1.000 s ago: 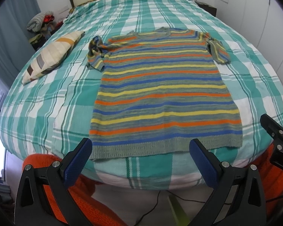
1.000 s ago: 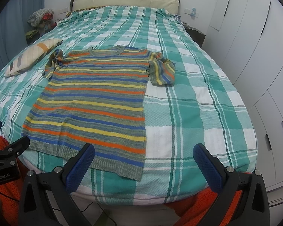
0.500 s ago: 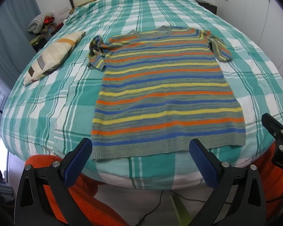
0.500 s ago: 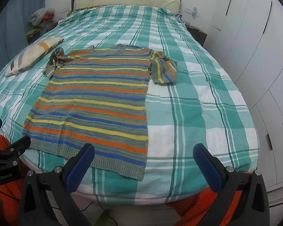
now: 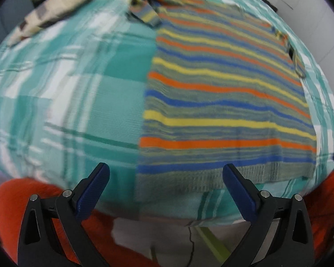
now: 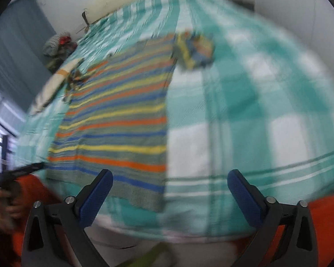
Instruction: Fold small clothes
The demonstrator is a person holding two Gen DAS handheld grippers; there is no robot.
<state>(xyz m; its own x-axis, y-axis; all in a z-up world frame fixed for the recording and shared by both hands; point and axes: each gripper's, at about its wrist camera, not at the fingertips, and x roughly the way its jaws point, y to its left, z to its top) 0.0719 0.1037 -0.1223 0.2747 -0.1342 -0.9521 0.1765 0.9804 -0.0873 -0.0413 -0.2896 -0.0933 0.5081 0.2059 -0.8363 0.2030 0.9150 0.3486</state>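
Note:
A small striped knit sweater [image 5: 225, 93] in orange, yellow, blue and grey lies flat on the bed, hem toward me. It also shows in the right wrist view [image 6: 120, 120]. My left gripper [image 5: 165, 184] is open and empty just short of the hem's left corner. My right gripper [image 6: 170, 190] is open and empty just short of the hem's right corner. Its left sleeve [image 5: 143, 13] and its right sleeve [image 6: 194, 50] are bunched up. Both views are blurred by motion.
The bed has a green and white plaid cover [image 5: 78, 102]. A striped pillow [image 5: 55, 11] lies at the far left. A pile of clothes [image 6: 58, 46] sits beyond the bed's left side. Orange fabric [image 5: 17, 204] hangs below the bed's near edge.
Both grippers have moved forward and down toward the sweater's hem. The left one has swung to the left, the right one to the right. The sweater has not moved.

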